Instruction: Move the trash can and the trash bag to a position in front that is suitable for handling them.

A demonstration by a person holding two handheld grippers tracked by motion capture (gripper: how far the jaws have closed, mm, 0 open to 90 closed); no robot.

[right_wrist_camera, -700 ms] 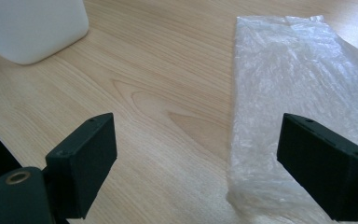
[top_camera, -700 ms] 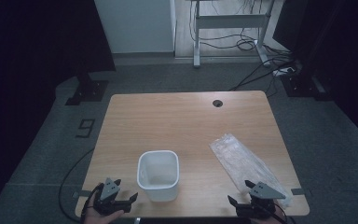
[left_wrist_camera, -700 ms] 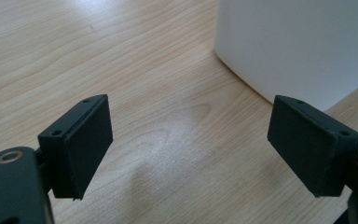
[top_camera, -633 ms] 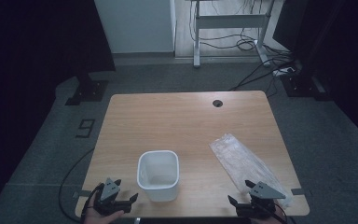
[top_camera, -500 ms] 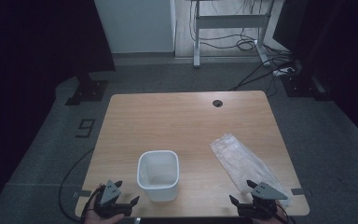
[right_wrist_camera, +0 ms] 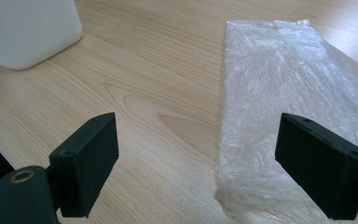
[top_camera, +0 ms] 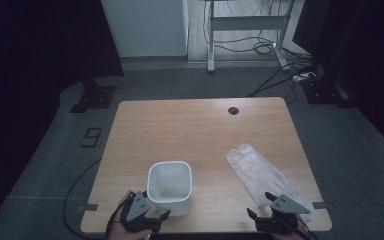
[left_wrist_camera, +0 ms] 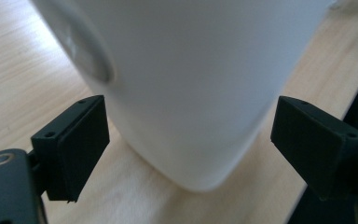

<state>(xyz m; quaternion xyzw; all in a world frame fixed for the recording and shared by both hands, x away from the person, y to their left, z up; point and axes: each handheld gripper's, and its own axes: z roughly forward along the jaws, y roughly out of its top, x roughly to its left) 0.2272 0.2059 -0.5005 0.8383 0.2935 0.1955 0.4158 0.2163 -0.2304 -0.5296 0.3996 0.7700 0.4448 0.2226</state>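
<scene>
Both grippers sit right at the near edge of the surface (top_camera: 200,130), jaws spread wide and holding nothing. The left gripper (top_camera: 147,219) brackets the white bin (top_camera: 170,186) without touching; closing off-centre would probably shove or tip that light thing. The right gripper (top_camera: 275,220) hovers by the plastic bag (top_camera: 260,172), which lies flat and could slide toward the right edge. Plenty of bare room farther back.

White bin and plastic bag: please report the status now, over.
Both grippers open: left gripper at the white bin, not touching; right gripper at the plastic bag. Bag flat on the table. Nothing in the way.
</scene>
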